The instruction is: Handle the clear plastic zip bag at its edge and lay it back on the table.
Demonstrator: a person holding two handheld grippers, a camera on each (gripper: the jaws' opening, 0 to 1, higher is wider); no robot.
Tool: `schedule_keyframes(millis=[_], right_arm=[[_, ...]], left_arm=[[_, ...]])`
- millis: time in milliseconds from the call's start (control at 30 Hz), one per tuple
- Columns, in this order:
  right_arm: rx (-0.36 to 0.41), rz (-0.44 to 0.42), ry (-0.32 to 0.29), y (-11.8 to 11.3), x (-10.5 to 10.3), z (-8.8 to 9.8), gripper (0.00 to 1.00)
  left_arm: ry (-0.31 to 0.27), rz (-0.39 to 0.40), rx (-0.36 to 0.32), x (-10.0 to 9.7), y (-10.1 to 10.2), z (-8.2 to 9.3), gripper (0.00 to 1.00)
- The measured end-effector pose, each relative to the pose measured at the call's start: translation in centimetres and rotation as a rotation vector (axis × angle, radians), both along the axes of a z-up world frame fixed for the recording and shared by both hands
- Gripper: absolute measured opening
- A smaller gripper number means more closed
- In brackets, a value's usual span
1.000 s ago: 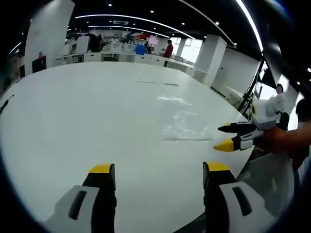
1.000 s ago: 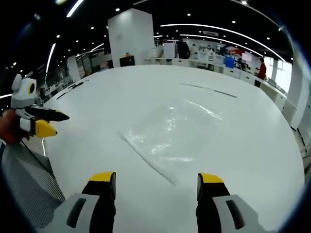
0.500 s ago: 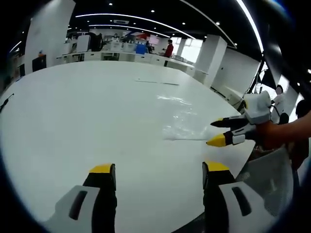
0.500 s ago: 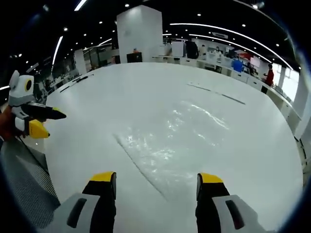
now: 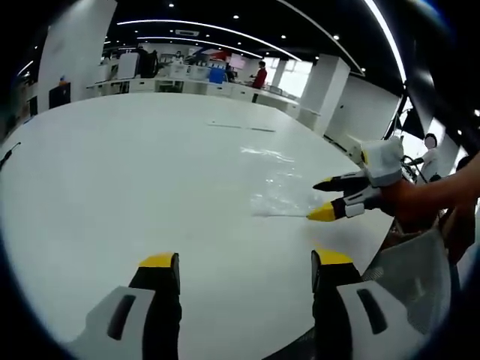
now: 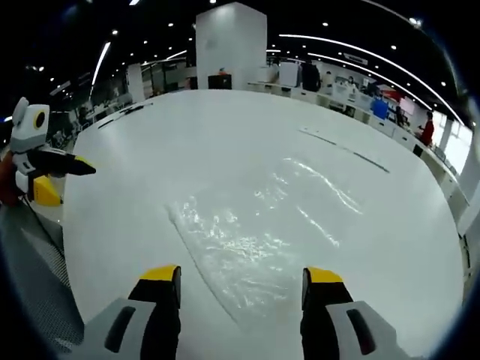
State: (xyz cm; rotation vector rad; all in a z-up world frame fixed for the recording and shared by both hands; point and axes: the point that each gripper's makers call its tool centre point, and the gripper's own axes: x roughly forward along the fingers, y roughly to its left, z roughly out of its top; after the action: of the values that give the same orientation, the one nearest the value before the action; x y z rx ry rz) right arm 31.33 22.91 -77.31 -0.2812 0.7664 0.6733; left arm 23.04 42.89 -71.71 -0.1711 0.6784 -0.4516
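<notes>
White table (image 6: 150, 150); zip bag (image 6: 247, 240) flat.

Open-plan office: rows of desks (image 5: 187, 75)

Zip bag (image 6: 255, 240) flat on table (image 6: 150, 165) — right gripper (image 6: 240, 289) before its edge.

Right gripper, yellow-tipped two-jaw tool (image 5: 321, 199): now closer to the near edge of the clear plastic zip bag (image 5: 281, 191) than a second ago, its jaws parted as before. Its lower yellow tip now sits right at the bag's edge; contact cannot be told. In the right gripper view the bag (image 6: 240, 244) now lies nearer, its edge running between the jaws.
</notes>
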Motion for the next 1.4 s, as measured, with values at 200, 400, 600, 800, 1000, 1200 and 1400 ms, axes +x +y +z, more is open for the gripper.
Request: schedule_keyframes(millis=[200,400,600,800,1000,1200,1400], right_arm=[[-0.007,0.014,0.013,-0.3,0.3,-0.2,0.61],[-0.025,0.036,0.032,-0.5,-0.1,-0.6,0.53],[-0.03,0.07,0.025,-0.4,0.3,-0.6,0.5],[-0.032,0.11,0.028,0.0,0.5,-0.7,0.44],[-0.048,0.108,0.036,0.1,1.2,-1.2,0.29],[-0.061,0.128,0.039,0.3,1.0,-1.5,0.22],[-0.093,0.174,0.016,1.1,0.7,-1.5,0.08]], left_arm=[[0.003,-0.001,-0.008,-0.1,-0.1,0.1,0.7],[0.008,-0.012,-0.004,-0.2,-0.4,0.1,0.69],[0.019,-0.022,-0.011,-0.3,-0.6,-0.2,0.67],[0.021,-0.029,-0.012,-0.4,-0.8,-0.1,0.66],[0.029,-0.034,-0.018,-0.6,-0.9,-0.2,0.65],[0.032,-0.04,-0.017,-0.6,-1.0,-0.3,0.64],[0.032,-0.041,-0.016,-0.6,-1.1,-0.3,0.64]])
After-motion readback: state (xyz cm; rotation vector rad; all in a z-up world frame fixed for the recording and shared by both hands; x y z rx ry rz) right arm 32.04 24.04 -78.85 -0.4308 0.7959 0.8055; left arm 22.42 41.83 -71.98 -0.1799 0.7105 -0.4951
